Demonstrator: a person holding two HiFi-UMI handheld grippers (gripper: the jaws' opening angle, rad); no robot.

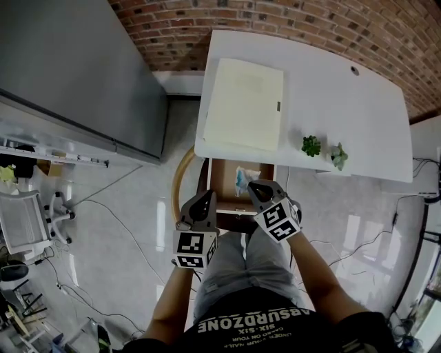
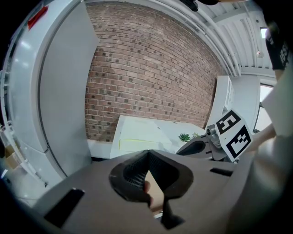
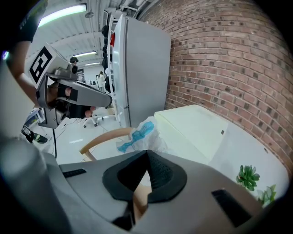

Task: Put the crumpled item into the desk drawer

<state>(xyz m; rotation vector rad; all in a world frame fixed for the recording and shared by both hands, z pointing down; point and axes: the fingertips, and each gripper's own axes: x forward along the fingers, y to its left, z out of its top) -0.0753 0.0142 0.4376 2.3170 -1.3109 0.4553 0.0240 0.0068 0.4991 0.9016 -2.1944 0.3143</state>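
The crumpled item (image 1: pixel 241 180), white plastic with a blue patch, sits low in the open wooden desk drawer (image 1: pixel 213 180) under the white desk (image 1: pixel 344 103). My right gripper (image 1: pixel 254 186) hovers over the drawer with its jaws shut, and the item's edge lies right at the tips. In the right gripper view the crumpled item (image 3: pixel 143 133) bulges just past my right gripper (image 3: pixel 147 153). My left gripper (image 1: pixel 205 196) is shut by the drawer's left front corner. In the left gripper view, only wood shows behind the left gripper (image 2: pixel 147 153).
On the desk lie a cream pad (image 1: pixel 244 103) and two small plants (image 1: pixel 311 145). A curved wooden chair back (image 1: pixel 178 183) stands left of the drawer. A tall grey cabinet (image 1: pixel 83 69) fills the left and a brick wall (image 1: pixel 275 17) runs behind.
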